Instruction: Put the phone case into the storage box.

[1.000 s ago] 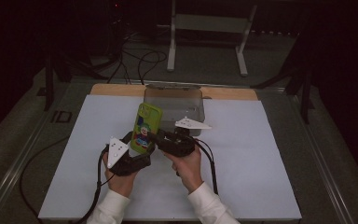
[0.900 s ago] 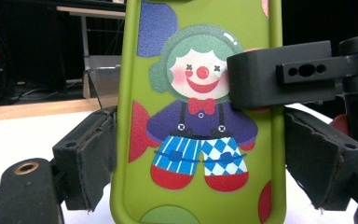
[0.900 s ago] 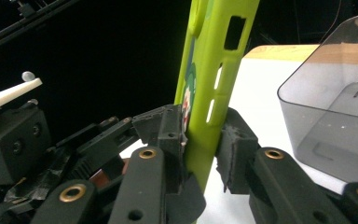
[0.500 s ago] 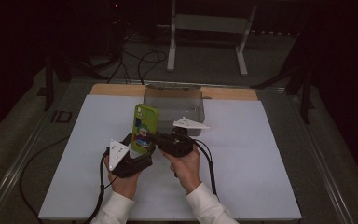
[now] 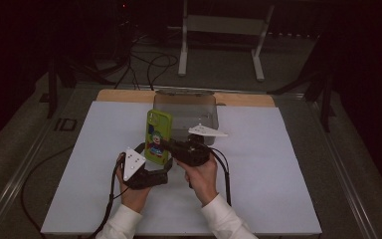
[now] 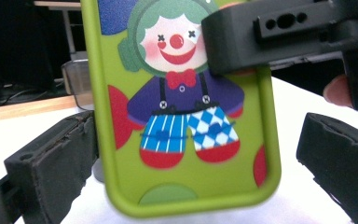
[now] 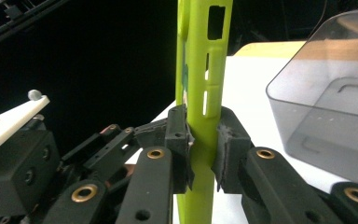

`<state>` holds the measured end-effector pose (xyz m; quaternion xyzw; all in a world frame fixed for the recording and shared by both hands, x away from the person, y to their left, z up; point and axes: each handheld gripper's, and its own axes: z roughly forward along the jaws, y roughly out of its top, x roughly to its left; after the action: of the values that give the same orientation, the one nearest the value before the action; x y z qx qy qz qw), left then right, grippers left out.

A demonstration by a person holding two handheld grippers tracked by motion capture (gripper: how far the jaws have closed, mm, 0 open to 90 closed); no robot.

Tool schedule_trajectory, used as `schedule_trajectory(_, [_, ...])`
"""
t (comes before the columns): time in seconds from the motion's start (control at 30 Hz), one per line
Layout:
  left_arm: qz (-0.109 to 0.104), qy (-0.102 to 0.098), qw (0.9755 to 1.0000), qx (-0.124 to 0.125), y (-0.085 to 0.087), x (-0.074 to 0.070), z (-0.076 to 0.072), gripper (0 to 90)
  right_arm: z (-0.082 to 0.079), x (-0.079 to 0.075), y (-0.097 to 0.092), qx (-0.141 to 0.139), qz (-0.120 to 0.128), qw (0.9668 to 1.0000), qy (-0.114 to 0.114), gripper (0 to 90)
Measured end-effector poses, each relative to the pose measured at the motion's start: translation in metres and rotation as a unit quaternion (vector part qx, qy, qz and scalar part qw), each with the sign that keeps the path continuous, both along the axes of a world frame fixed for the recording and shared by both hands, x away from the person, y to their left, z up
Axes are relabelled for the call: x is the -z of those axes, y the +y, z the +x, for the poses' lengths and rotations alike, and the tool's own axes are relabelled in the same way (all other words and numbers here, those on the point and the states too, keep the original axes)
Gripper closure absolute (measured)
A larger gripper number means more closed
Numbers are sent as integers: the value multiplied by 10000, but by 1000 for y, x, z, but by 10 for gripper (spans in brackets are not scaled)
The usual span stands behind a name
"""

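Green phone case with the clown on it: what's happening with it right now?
The person is handing the green phone case from one gripper to the other. The right gripper is clamped on its edge and holds it upright above the white table. The left gripper has just been opening; its jaws stand apart on either side of the case.

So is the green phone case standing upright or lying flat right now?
Upright. The phone case stands on end above the table, pinched by the right gripper; the left gripper's jaws have just opened.
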<state>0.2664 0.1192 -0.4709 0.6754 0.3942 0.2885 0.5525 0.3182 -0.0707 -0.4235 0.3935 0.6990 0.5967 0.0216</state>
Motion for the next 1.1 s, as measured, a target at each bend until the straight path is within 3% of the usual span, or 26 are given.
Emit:
schedule_trajectory(0.33, [87, -40, 9999, 103, 13, -7, 2, 0, 1, -3, -7, 119, -178, 9997, -122, 780])
schedule_trajectory(0.67, [217, -31, 9997, -68, 50, -14, -2, 0, 3, -8, -19, 292, -237, 9993, -44, 780])
schedule_trajectory(0.8, [336, 80, 9993, -117, 67, -9, -8, 0, 1, -13, -23, 464, -454, 9977, -173, 778])
schedule_trajectory(1.1, [393, 319, 9980, -365, 103, 13, -25, 0, 3, -21, -32, 380, -514, 9977, -207, 777])
